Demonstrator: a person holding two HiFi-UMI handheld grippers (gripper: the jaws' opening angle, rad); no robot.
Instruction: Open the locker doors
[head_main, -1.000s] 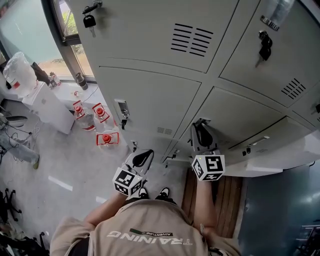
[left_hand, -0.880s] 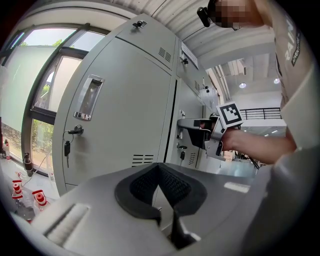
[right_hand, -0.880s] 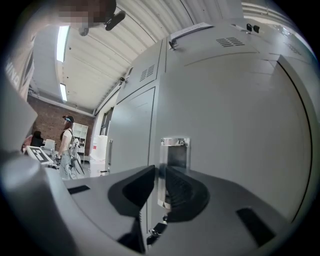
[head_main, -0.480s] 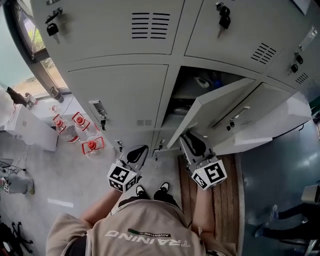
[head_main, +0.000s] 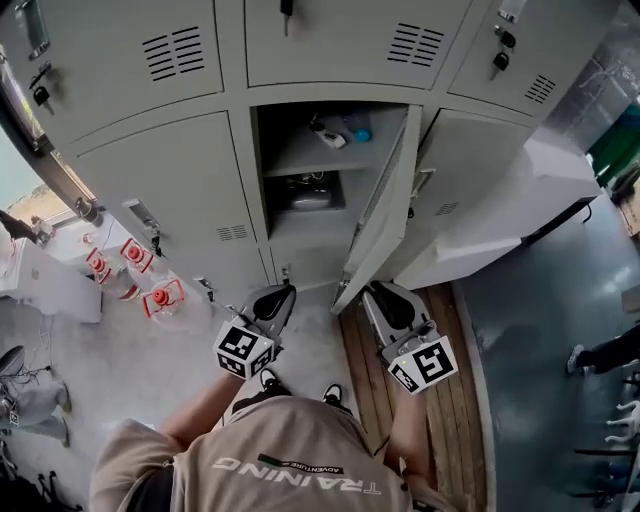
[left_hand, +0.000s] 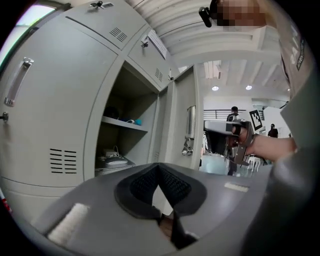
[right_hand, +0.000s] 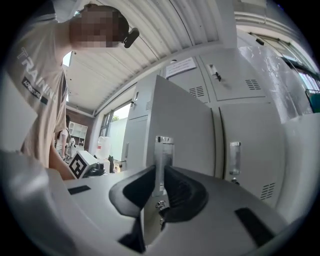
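Now the middle door is swung out wide. A second ago it was shut flat like the others, and half a second ago it was only partly out. It is held by its metal handle, which is pinched between the jaws of the right gripper. The left gripper is held low beside it, near the bottom of the lockers. Its jaws are closed on nothing.

With the door out, the inside of the locker can be seen. A shelf is in there with a few small things on it, and a flat grey thing is laid below. So one door is done. The other doors around it are shut, some with keys hung in them, so more work is left. The handle can likely be let go soon, and another door can be picked.

The lockers are made of smooth grey metal. A pale shiny floor is seen under the left gripper, and wooden boards under the right one. Jugs with red caps are stood on the floor by a window.
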